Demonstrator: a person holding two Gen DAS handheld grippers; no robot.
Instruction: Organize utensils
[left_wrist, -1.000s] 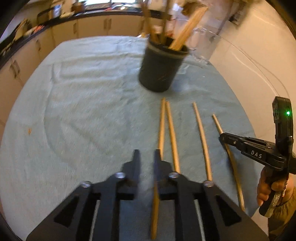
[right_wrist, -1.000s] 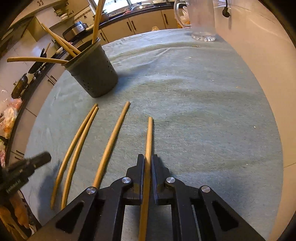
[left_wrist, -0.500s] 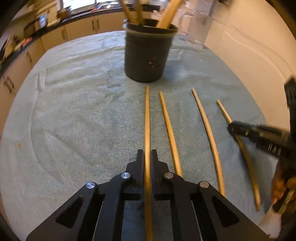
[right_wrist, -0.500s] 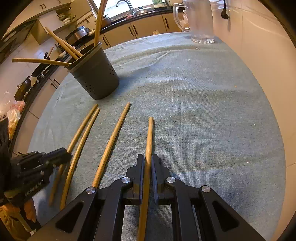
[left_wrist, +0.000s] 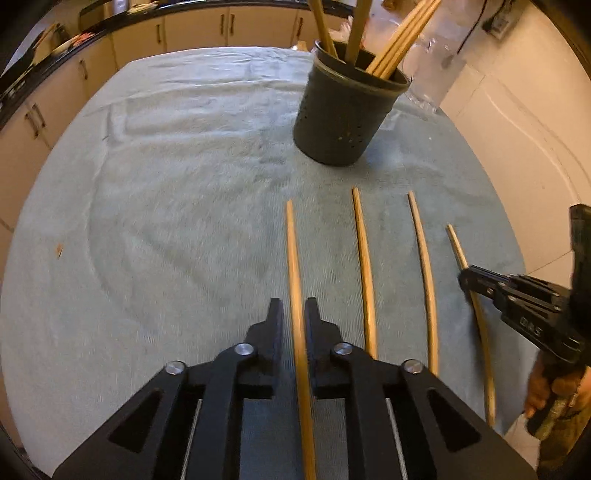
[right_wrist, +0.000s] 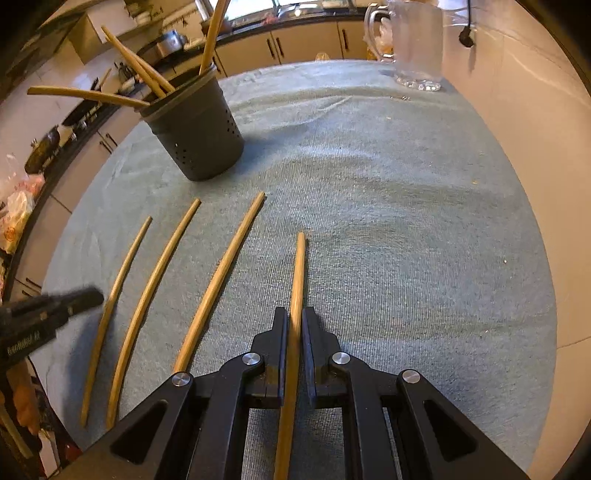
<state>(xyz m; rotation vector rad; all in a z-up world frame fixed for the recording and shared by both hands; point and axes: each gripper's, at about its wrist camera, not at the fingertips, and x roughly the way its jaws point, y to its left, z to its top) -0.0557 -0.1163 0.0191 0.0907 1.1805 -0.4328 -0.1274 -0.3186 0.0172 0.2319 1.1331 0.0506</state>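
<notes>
Sticks lie in a row of four on the towel covering the counter, well short of the dark holder, which stands upright with more sticks in it. The left tool straddles the leftmost stick; its jaws have just been opening, with a thin gap showing on either side of the wood. The right tool is clamped on the rightmost stick. The two middle sticks lie untouched between them. A glass jug stands at the far edge.
</notes>
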